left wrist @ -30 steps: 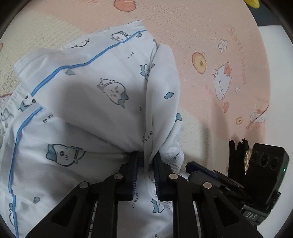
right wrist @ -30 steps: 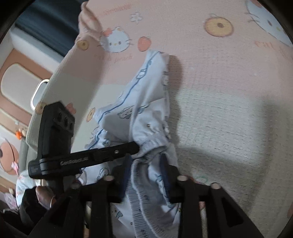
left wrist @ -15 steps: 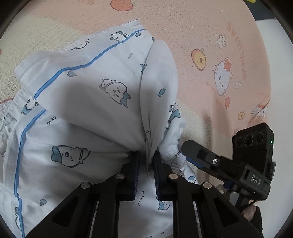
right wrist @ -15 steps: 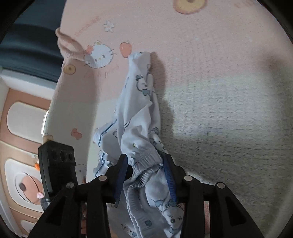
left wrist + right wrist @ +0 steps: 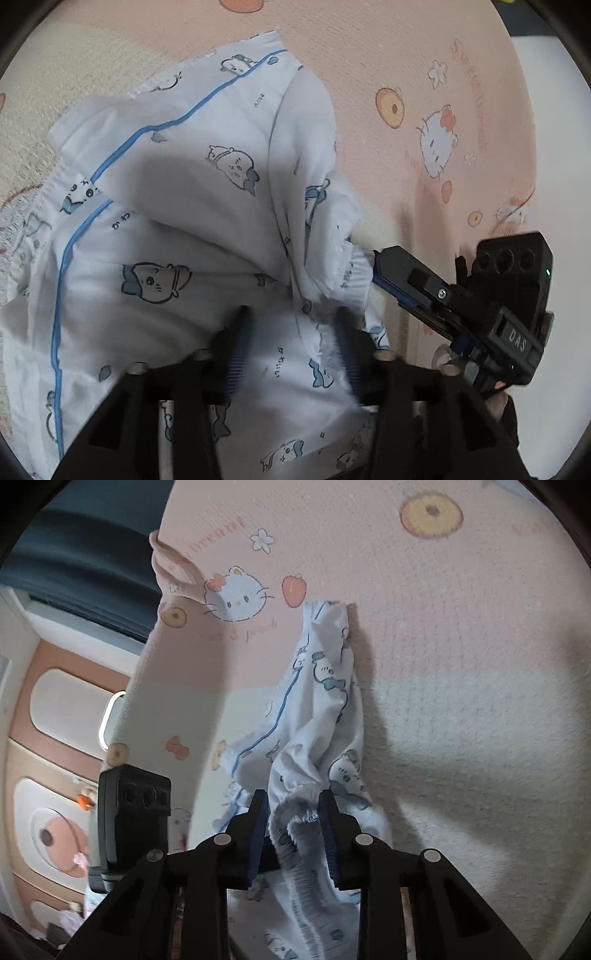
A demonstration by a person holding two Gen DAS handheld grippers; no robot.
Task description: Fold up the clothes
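Two grippers work one garment (image 5: 177, 221), a white piece printed with blue cartoon animals and blue piping, lying bunched on a pink and cream cartoon-print mat (image 5: 424, 55). Left gripper (image 5: 291, 343): fingers blurred and spread apart, cloth lying between them, not pinched. Right gripper (image 5: 293, 827): fingers straddle the gathered elastic edge (image 5: 295, 816), with gaps showing on both sides; whether they clamp it cannot be told. Each gripper appears in the other's view, close beside the cloth.
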